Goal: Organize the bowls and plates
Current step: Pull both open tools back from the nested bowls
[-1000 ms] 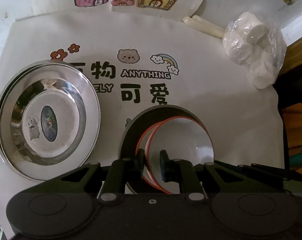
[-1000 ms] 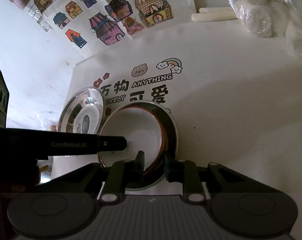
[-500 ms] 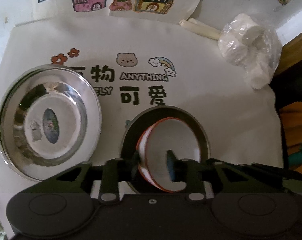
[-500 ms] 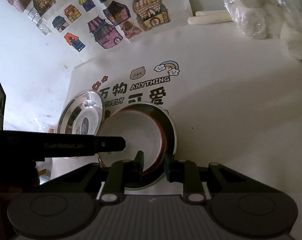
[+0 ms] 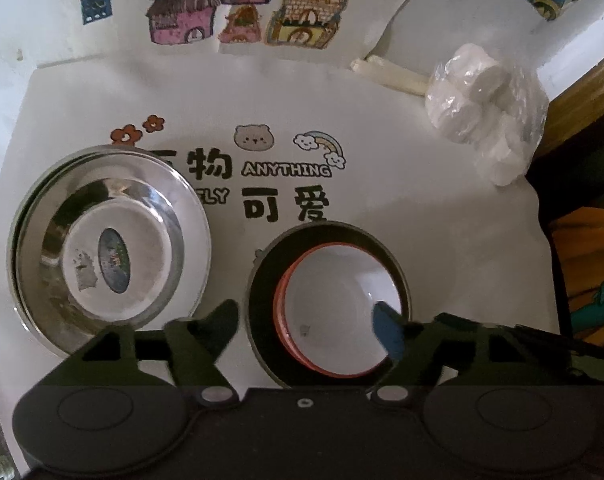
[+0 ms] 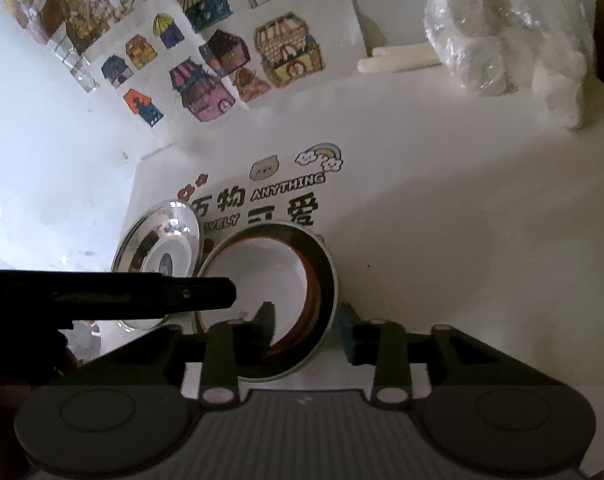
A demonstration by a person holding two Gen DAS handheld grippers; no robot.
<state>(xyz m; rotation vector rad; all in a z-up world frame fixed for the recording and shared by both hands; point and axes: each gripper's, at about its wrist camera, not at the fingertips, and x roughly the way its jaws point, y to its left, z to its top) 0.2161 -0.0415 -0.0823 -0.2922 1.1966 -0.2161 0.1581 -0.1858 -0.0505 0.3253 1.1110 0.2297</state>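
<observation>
A white bowl with an orange rim (image 5: 334, 300) sits nested inside a dark bowl (image 5: 262, 276) on the printed cloth. It shows in the right wrist view too (image 6: 262, 276), inside the dark bowl (image 6: 326, 280). My left gripper (image 5: 306, 320) is open, its fingers spread to either side of the nested bowls. My right gripper (image 6: 306, 320) is open, one finger inside the bowls and one outside the near rim. Stacked steel plates (image 5: 110, 248) lie to the left, also in the right wrist view (image 6: 158, 248).
A plastic bag of white rolls (image 5: 486, 112) and two white sticks (image 5: 390, 74) lie at the back right. House stickers (image 5: 246, 12) cover the wall behind. The table's right edge (image 5: 542, 216) drops off. The left gripper's body (image 6: 102, 296) crosses the right view.
Both grippers have opened and let go of the bowl rims. The white bowl has settled down into the dark bowl. The left gripper has pulled back slightly.
</observation>
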